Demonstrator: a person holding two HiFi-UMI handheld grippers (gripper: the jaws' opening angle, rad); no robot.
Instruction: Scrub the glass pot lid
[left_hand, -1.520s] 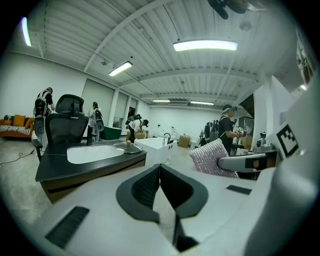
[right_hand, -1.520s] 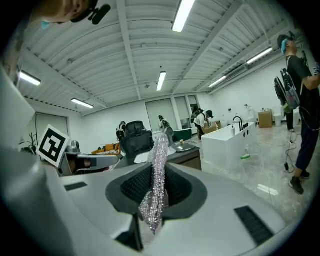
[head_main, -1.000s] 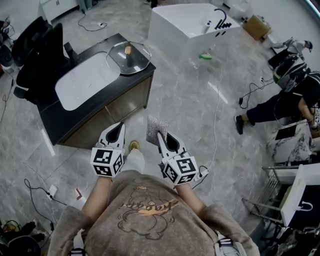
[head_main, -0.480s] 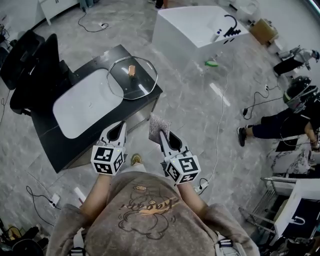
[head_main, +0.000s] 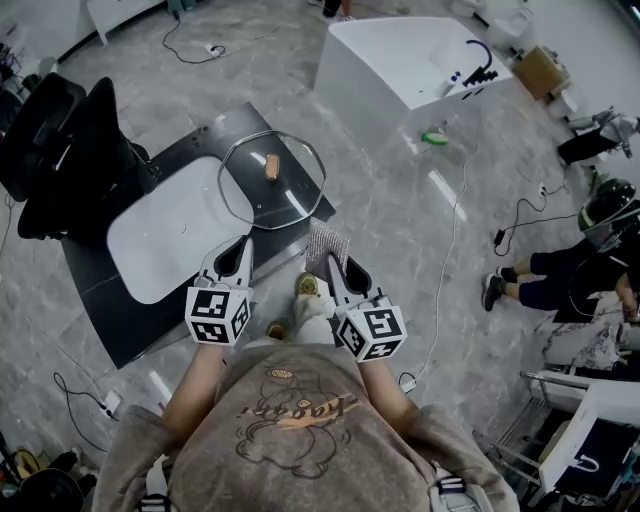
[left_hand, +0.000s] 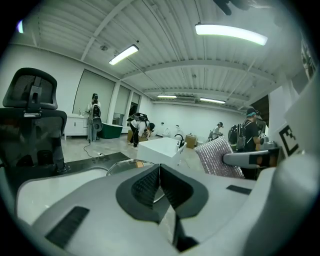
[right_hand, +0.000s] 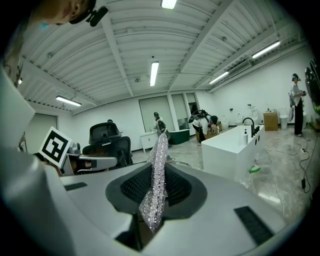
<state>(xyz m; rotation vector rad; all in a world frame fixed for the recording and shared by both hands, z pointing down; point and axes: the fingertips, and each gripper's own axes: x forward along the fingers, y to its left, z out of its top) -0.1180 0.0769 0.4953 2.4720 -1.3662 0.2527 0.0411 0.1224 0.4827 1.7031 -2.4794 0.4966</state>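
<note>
Grey marble-patterned floor (head_main: 380, 230) fills the room, with cables trailing across it. A long black counter unit (head_main: 110, 320) with a white oval basin (head_main: 170, 240) sunk into its top serves as the landmark. Beyond the counter's far right corner stands a white rectangular bathtub (head_main: 400, 60) with a black tap, and a small green object (head_main: 435, 138) lies on the floor near the tub. A black high-backed office chair (head_main: 60, 150) stands against the counter's left side.

On the near side of the counter the person wears a grey-brown sweatshirt (head_main: 290, 440). It has a line of tan cursive lettering over an outline drawing, but the lettering cannot be read. No other writing is legible. The marker cubes on the grippers show only black-and-white square patterns.

The round glass pot lid (head_main: 290, 200) with a metal rim lies flat on the counter's right end, just beside the basin, and its tan knob (head_main: 271, 167) sits on top.

The left gripper (head_main: 240, 252) (left_hand: 159, 172) hangs over the counter's near edge, short of the lid. Its jaws are pressed together with nothing between them. The right gripper (head_main: 335, 270) (right_hand: 157, 185) is just off the counter's near right corner. Its jaws are clamped on a silver sparkly scrubbing cloth (head_main: 325, 245) (right_hand: 156, 170), which sticks out ahead of them towards the lid.
</note>
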